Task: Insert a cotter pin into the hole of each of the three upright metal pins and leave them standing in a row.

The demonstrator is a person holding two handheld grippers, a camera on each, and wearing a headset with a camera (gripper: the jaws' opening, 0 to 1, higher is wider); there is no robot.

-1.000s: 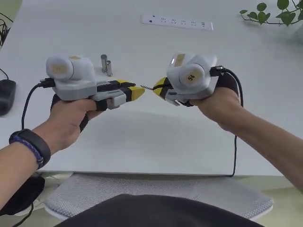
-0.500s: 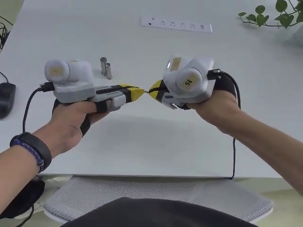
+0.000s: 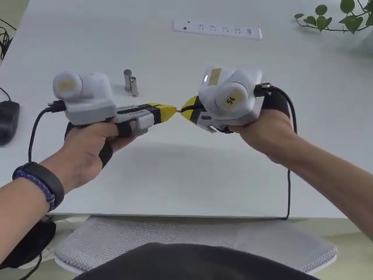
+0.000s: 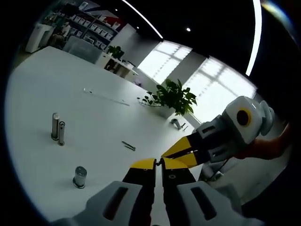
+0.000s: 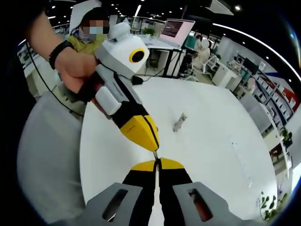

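My right gripper point(image 5: 157, 163) is shut on a thin cotter pin point(image 5: 155, 154) that sticks out of its jaw tips. The pin's free end meets the yellow tip of my left gripper point(image 5: 149, 136), whose jaws are shut point(image 4: 158, 162). Both grippers are held tip to tip above the white table's near half, the left gripper point(image 3: 172, 111) and the right gripper point(image 3: 185, 109). Two upright metal pins point(image 3: 130, 83) stand together behind the left gripper point(image 4: 58, 128). A third metal pin point(image 4: 80, 176) stands nearer. Another cotter pin point(image 4: 128, 146) lies flat on the table.
A white power strip point(image 3: 217, 28) lies at the table's far edge and a plant point(image 3: 338, 16) is at the far right. A black object point(image 3: 6, 119) sits at the left edge. A grey chair seat point(image 3: 192, 240) is below the table's front edge.
The two grippers have closed the gap between them. The bare length of cotter pin seen between their tips a second ago is now almost covered as the tips meet.
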